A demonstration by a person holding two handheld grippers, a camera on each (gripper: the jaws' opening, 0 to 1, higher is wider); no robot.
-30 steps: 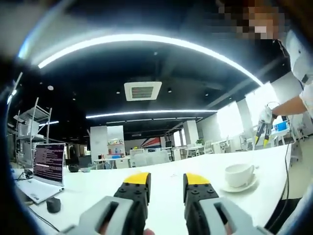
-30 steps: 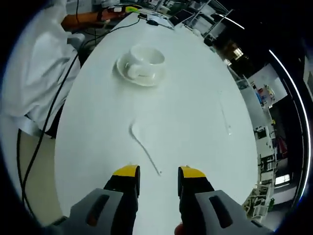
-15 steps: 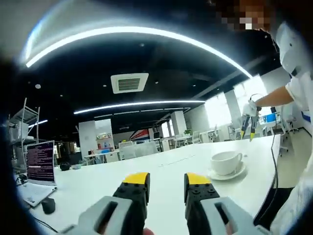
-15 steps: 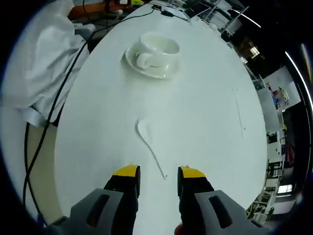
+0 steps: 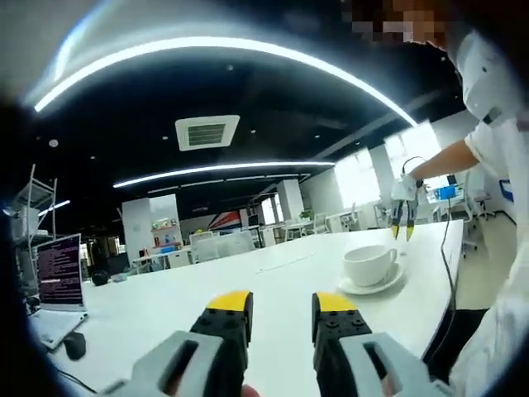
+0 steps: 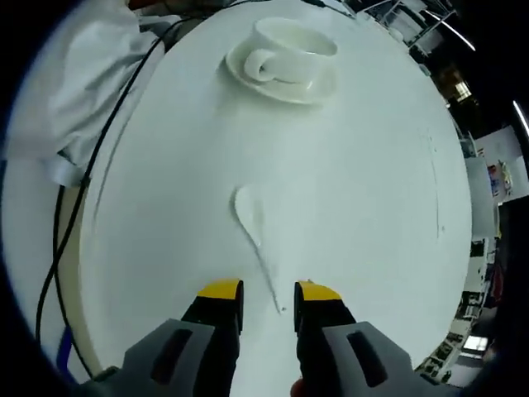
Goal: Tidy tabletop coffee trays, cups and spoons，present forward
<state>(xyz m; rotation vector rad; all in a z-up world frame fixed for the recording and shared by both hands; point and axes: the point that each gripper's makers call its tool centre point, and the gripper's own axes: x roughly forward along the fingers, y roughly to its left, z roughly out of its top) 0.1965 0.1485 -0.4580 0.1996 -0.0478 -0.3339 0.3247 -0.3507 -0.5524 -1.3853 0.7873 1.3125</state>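
Evidently the right gripper [image 6: 269, 291] is lined up for the white spoon [image 6: 254, 240], which lies flat on the white surface [image 6: 372, 198] at lower centre of the right gripper view, bowl toward the cup and handle tip running down into the gap between the yellow-tipped jaws. Those jaws stand a little apart with nothing gripped, and the view looks steeply down, so the hand seems held above the spoon, pointing at it. At the top of that frame the white coffee cup [image 6: 295, 51] sits on its saucer [image 6: 285, 83], handle toward the frame's left, well apart from the spoon; presumably the spoon is meant to join it. In the left gripper view the left gripper [image 5: 281, 308] is held low and level over the surface, jaws slightly parted and empty, apparently waiting. There the cup [image 5: 369, 264] stands right of centre, with the other gripper [image 5: 402, 219] beyond it at the right in a person's hand.
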